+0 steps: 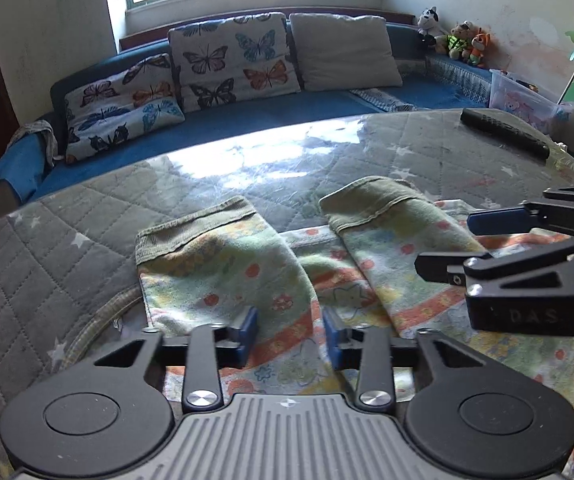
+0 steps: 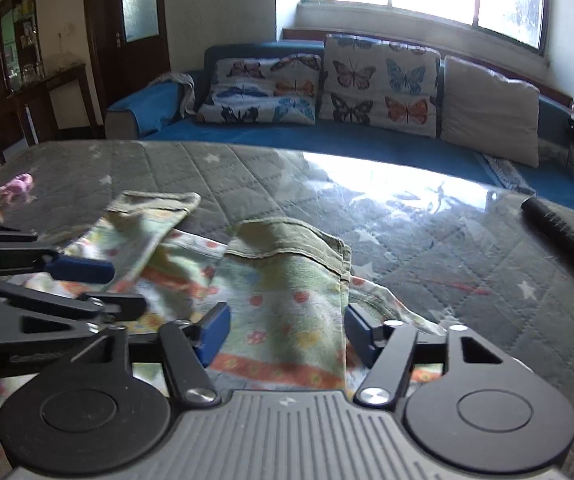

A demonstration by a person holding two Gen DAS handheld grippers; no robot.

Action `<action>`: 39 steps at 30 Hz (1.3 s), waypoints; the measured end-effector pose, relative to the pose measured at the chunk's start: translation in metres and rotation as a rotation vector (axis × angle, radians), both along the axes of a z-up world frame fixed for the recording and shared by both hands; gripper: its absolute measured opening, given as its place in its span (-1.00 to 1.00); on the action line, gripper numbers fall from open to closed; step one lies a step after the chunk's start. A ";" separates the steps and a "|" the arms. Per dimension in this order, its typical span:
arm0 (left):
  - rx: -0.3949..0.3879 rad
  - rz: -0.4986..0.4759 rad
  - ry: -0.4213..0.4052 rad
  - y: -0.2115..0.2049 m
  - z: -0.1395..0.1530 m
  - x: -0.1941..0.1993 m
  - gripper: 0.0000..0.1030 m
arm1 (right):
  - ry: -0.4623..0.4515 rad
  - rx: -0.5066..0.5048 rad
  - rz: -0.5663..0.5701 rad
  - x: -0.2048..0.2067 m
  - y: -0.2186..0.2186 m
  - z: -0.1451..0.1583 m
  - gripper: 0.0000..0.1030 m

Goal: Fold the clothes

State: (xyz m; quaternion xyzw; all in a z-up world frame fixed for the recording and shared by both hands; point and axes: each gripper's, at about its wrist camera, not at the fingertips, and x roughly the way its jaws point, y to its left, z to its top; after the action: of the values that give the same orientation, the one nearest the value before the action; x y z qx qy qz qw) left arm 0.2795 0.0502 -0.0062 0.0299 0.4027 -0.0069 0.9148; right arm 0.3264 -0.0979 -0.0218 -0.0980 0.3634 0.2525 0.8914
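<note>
At the far left of the quilted tabletop [image 2: 87, 168] lies a small pink toy [image 2: 17, 189]. Nearer me, the floral garment [image 1: 287, 280] is spread flat, its two olive-cuffed ends pointing away toward the blue sofa [image 1: 247, 116]. My left tool [image 1: 290, 335] hangs low over the cloth between the two cuffed parts; its blue pads stand apart with a narrow gap, fabric showing in it, and I cannot tell whether they touch the cloth. My right tool [image 2: 285, 332] sits just beside it over the right cuffed part [image 2: 287, 240], its pads wider apart, one on each side of that part's fold, not pressing it. At the far right of the tabletop lies a black remote [image 1: 505, 133], well apart from the garment.
</note>
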 end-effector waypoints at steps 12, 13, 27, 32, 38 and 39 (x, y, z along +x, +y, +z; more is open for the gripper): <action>0.011 0.091 -0.089 0.030 0.020 -0.039 -0.94 | -0.056 0.022 -0.036 -0.017 -0.018 0.018 -0.98; 0.010 0.104 -0.102 0.034 0.024 -0.046 -0.94 | -0.064 0.028 -0.035 -0.021 -0.020 0.022 -0.99; 0.008 0.324 -0.221 0.091 0.051 -0.178 -0.97 | -0.067 0.053 0.025 -0.076 -0.031 0.044 -0.86; -0.003 0.367 -0.216 0.092 0.044 -0.217 -0.97 | -0.054 0.051 0.041 -0.068 -0.003 0.024 -0.14; -0.053 0.411 -0.181 0.098 0.029 -0.241 -0.97 | 0.022 0.040 0.073 -0.055 0.025 0.000 -0.14; -0.056 0.412 -0.180 0.098 0.028 -0.242 -0.97 | 0.018 0.025 0.087 -0.056 0.031 -0.004 -0.14</action>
State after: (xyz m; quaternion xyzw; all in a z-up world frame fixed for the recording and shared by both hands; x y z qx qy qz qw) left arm 0.0379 0.1484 0.0220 -0.0781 0.3168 0.1715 0.9296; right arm 0.2704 -0.0664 -0.0258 -0.1002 0.3638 0.2962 0.8774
